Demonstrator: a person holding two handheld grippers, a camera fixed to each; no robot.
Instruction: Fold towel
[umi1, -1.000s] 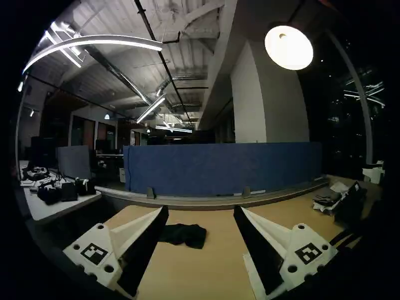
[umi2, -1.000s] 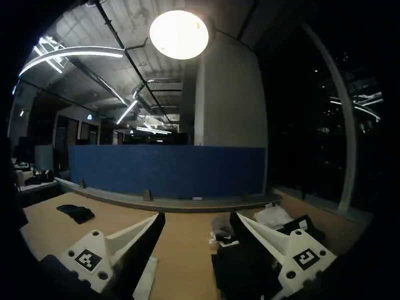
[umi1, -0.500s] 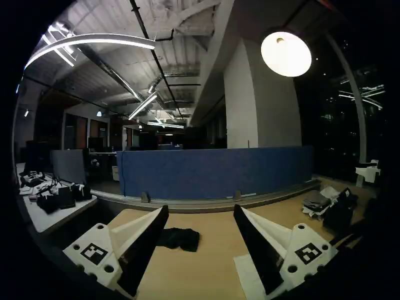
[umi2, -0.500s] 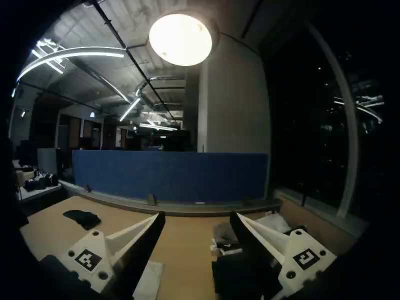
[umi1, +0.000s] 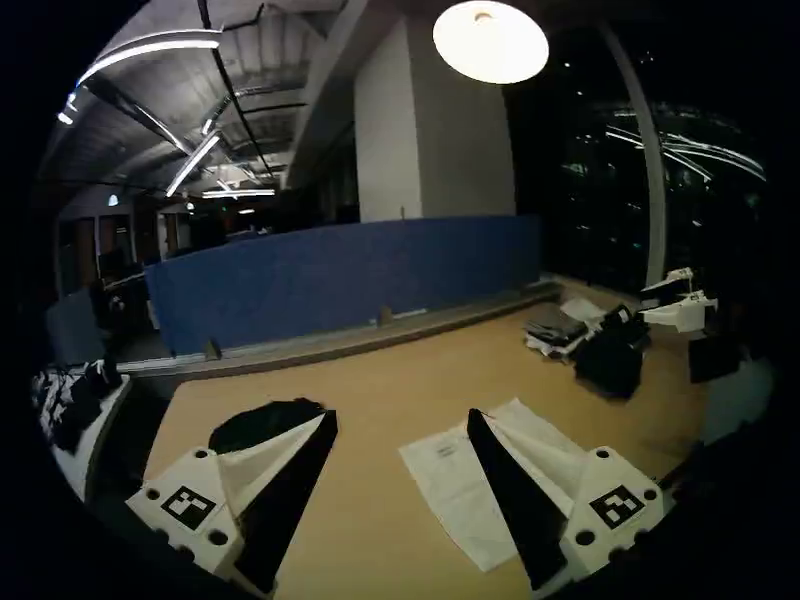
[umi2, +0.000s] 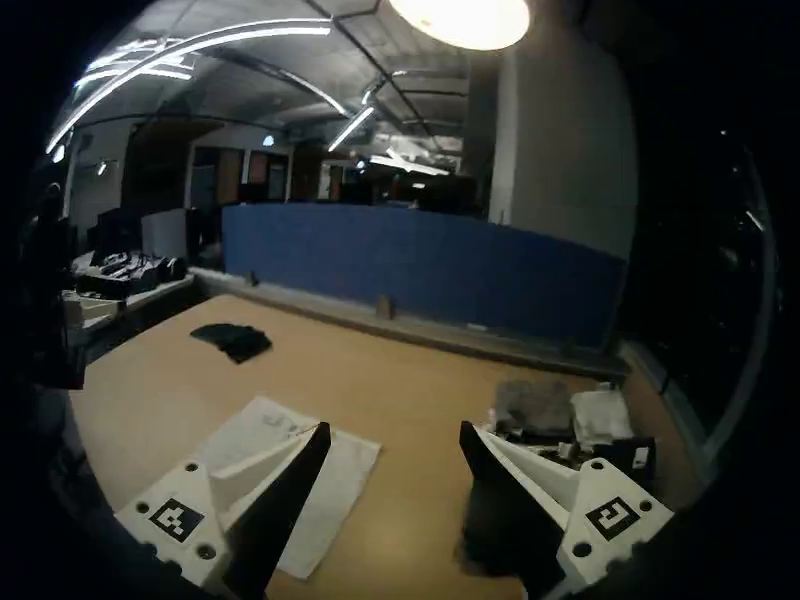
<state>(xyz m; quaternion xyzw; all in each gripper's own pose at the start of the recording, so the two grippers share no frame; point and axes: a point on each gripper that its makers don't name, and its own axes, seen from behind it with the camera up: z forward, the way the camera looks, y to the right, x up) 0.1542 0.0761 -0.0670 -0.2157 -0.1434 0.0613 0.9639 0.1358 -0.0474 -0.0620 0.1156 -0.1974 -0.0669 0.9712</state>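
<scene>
Both tools are up over the pale wooden tabletop (umi1: 420, 370) and nothing has been grabbed yet. The left tool (umi1: 400, 418) has its fingers spread wide with only air between them, and the right tool (umi2: 393, 430) is just as wide open and just as empty. The white rectangular towel (umi1: 440, 480) lies flat and unfolded on the tabletop, near the front edge. In the left gripper view it runs under that tool's right finger, and in the right gripper view the same towel (umi2: 340, 470) sits under the right tool's left finger, so I judge it lies between the two. A crumpled dark cloth (umi1: 265, 420) sits well apart on the far left, and a heap of dark and light items (umi2: 560, 415) is off to the right in front of the long blue fabric partition (umi1: 340, 275). By my reading, the step in hand is the approach for the first grasp. To do it well, send each tool to its own near corner and come in low. Slide one finger under the hem so that only the cloth is pinched. Close both together, then lift evenly and carry the edge straight across to meet the far edge, corners matched. Uneven lifting would skew the fold.
</scene>
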